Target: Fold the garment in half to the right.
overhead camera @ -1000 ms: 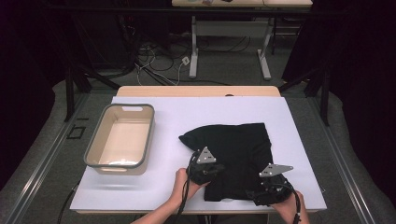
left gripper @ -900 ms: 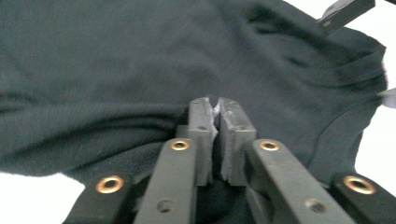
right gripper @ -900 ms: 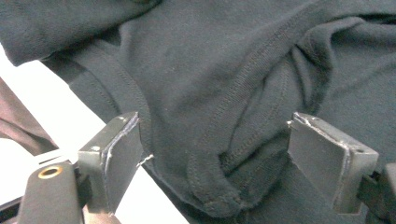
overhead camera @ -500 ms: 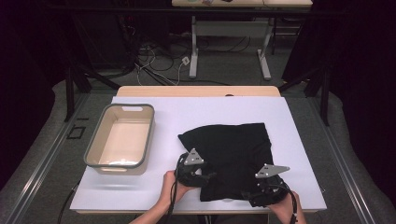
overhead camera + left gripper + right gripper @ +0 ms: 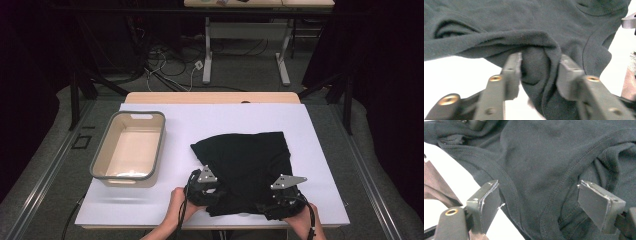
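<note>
A black T-shirt (image 5: 245, 165) lies crumpled on the white table cover (image 5: 150, 205), right of centre. My left gripper (image 5: 211, 192) is at the shirt's near left edge. In the left gripper view its jaws have just been closing, and a bunched fold of the shirt (image 5: 539, 65) fills the gap of the left gripper (image 5: 540, 75), touching both pads. My right gripper (image 5: 281, 202) is at the near right edge. In the right gripper view the right gripper (image 5: 539, 202) stands wide, with a hemmed part of the shirt (image 5: 536, 170) lying loose between the pads.
A grey-rimmed beige bin (image 5: 107, 150) stands on the left half of the table with nothing visible inside. The table's near edge runs just below both hands. Desk legs and cables (image 5: 200, 65) are on the floor beyond the far edge.
My left gripper has shifted a little to the left along the shirt's near edge. The right gripper has stayed put.
</note>
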{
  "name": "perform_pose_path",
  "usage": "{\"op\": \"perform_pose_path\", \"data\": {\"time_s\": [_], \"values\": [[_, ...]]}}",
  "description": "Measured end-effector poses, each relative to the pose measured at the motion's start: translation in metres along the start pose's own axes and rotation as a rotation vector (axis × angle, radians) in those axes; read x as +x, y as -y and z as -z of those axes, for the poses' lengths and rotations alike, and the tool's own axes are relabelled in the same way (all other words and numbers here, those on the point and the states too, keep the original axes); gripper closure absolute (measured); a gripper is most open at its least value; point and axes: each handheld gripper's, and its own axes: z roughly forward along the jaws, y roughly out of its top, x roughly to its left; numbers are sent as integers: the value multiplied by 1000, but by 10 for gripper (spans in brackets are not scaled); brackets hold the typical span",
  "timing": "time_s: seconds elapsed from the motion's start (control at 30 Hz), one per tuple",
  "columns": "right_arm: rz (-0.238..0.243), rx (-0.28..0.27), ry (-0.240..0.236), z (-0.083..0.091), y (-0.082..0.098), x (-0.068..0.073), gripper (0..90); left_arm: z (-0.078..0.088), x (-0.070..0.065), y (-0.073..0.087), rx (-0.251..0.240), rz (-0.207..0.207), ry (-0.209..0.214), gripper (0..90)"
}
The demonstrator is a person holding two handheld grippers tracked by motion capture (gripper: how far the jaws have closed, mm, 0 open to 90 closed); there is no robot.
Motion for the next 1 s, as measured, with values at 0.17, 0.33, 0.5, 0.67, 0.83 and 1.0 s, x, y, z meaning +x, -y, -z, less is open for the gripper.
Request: {"op": "perform_pose_path", "data": {"time_s": [0.17,0.33,0.5,0.67,0.83,1.0], "values": [[5,-14,15,-1,-4,0,189,-2,0,-3,-57,5,22,817],[-11,-31,27,0,-7,-1,191,-4,-10,-19,-139,-45,29,822],[-17,-34,27,-1,-8,-4,209,-29,-8,-13,-65,-32,37,753],[-26,-53,15,-4,-18,-5,249,-21,-7,-12,-50,-55,41,574],[-22,-81,-4,-11,-36,1,346,-22,-3,-7,-43,-34,59,555],[5,-81,-56,-25,-60,10,473,-24,-4,-7,-42,-49,51,554]]}}
